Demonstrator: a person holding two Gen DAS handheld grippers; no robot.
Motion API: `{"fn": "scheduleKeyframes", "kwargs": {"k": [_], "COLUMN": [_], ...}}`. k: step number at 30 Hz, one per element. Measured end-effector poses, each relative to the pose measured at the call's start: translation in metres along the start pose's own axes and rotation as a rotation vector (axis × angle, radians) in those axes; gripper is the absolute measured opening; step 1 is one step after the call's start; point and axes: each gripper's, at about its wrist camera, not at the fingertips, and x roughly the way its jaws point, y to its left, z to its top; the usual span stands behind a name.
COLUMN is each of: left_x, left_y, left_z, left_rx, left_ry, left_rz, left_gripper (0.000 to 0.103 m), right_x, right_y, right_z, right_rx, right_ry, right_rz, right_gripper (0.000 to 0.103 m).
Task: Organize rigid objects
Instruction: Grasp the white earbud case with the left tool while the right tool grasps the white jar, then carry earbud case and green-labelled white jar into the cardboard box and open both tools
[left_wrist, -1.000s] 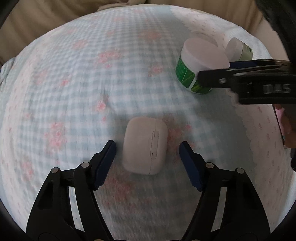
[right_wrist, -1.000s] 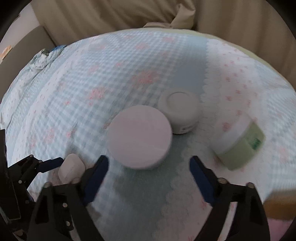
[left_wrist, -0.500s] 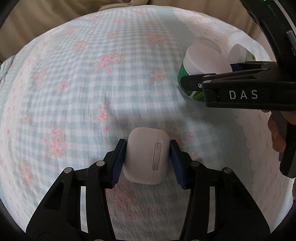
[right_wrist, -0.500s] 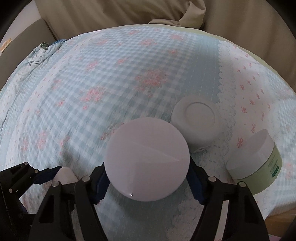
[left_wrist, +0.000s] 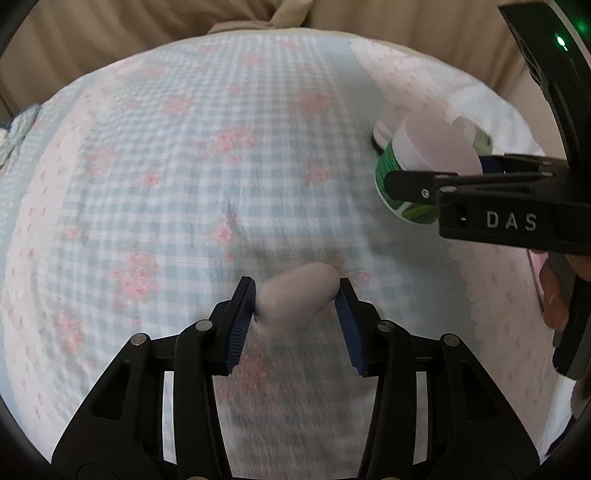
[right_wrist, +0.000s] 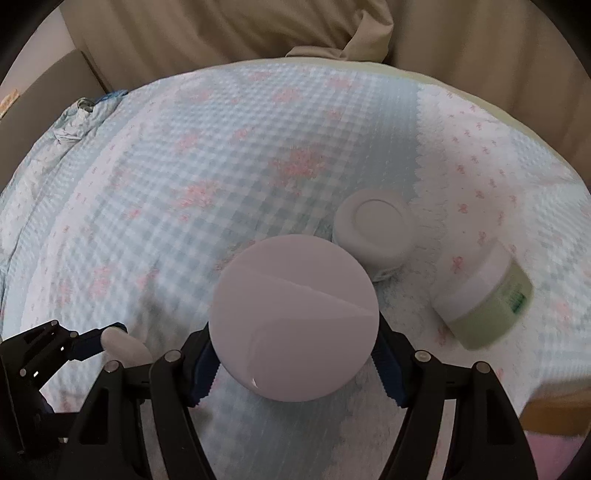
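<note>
My left gripper (left_wrist: 295, 295) is shut on a white earbud case (left_wrist: 297, 295), held blurred just above the checked blue bedspread (left_wrist: 184, 184). My right gripper (right_wrist: 295, 363) is shut on a green jar with a white lid (right_wrist: 293, 317); the lid faces the camera and hides the jar body. In the left wrist view this jar (left_wrist: 424, 166) sits between the right gripper's fingers at the right. The left gripper with the case (right_wrist: 125, 345) shows at the lower left of the right wrist view.
A white round jar (right_wrist: 375, 232) stands just behind the held jar. A pale green jar with a white lid (right_wrist: 487, 295) lies tilted at the right. Beige cushions (right_wrist: 258, 33) rise behind the bed. A crumpled cloth (right_wrist: 77, 122) lies far left.
My left gripper closed on the earbud case and lifted it, tilting it. My right gripper closed on the green jar and raised it off the bedspread.
</note>
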Motion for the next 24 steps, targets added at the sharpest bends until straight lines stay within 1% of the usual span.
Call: {"fn": "scheduleKeyframes", "kwargs": {"k": [1,2,3,8,11,14,19,24], "left_x": [-0.004,-0.007,-0.009,-0.010,-0.025,-0.048,-0.102,-0.166], "left_y": [0.001,0.001,0.002,0.007,0.007,0.006,-0.004,-0.039], "left_z": [0.001,0.002,0.001,-0.010,-0.017,-0.016,0.001,0.026], "left_rx": [-0.003,-0.007,-0.010,-0.035,-0.052,-0.051,-0.045,0.019], "left_ry": [-0.004,-0.007,-0.007,0.005,-0.015,-0.043,-0.087,-0.142], "left_rz": [-0.004,-0.009,-0.013,-0.028,-0.042,-0.049,-0.083,-0.129], "left_gripper": [0.038,0.033,0.032,0.031,0.031,0.031,0.030,0.031], "right_x": [-0.005,-0.012,-0.018,-0.049,-0.065,-0.085,-0.133,-0.202], "right_y": [0.001,0.002,0.003,0.010,0.014,0.016,0.018,0.009], "right_z": [-0.001,-0.002,-0.002,-0.010,-0.018,-0.025,-0.034,-0.043], "right_rx": [0.004,0.007,0.011,0.019,0.020,0.030,0.086,0.180], "right_ry": [-0.005,-0.011,-0.017,-0.056,-0.073,-0.089,-0.111,-0.129], "right_rz": [-0.002,-0.004,-0.005,-0.018,-0.026,-0.029,-0.027,-0.027], "right_gripper": [0.068,0.068,0.068,0.068,0.068,0.068,0.068,0.068]}}
